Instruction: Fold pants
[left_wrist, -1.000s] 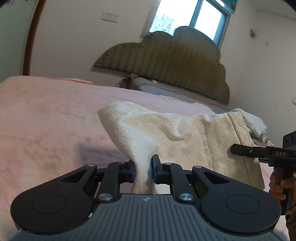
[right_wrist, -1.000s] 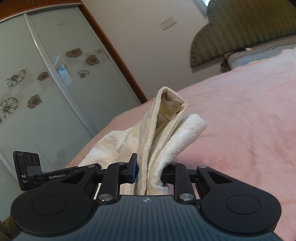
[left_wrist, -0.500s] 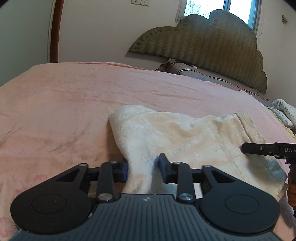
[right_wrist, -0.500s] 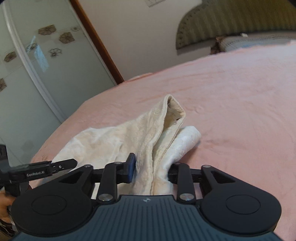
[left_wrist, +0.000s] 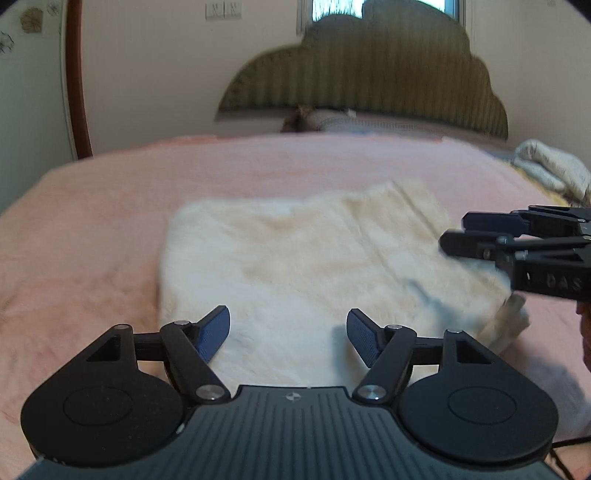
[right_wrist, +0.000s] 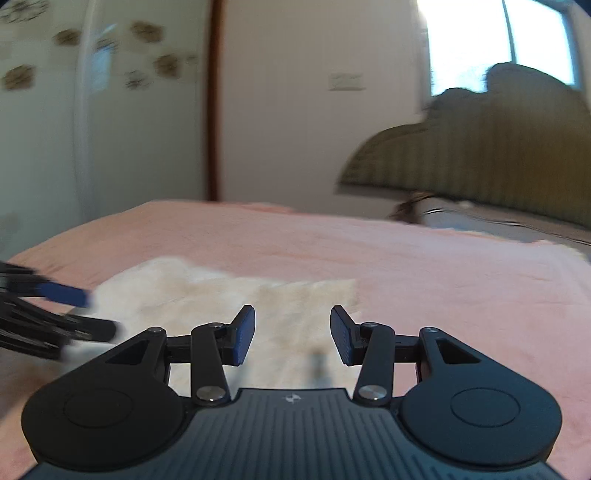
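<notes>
The cream fleece pants (left_wrist: 295, 258) lie folded in a flat rectangle on the pink bed (left_wrist: 110, 206). My left gripper (left_wrist: 288, 338) is open and empty, just above the pants' near edge. My right gripper (right_wrist: 291, 334) is open and empty over the pants (right_wrist: 229, 299) at their right end; it also shows in the left wrist view (left_wrist: 456, 232) at the right. The left gripper's fingers (right_wrist: 62, 295) show at the left edge of the right wrist view.
An olive padded headboard (left_wrist: 369, 81) and a pillow (left_wrist: 351, 122) stand at the far end of the bed. A white bundle of cloth (left_wrist: 550, 170) lies at the bed's far right. A mirrored wardrobe (right_wrist: 74, 110) stands to the left.
Both grippers have opened and let go of the pants, which dropped from a held-up bunch to lie flat on the bed. Both grippers have pulled back a little.
</notes>
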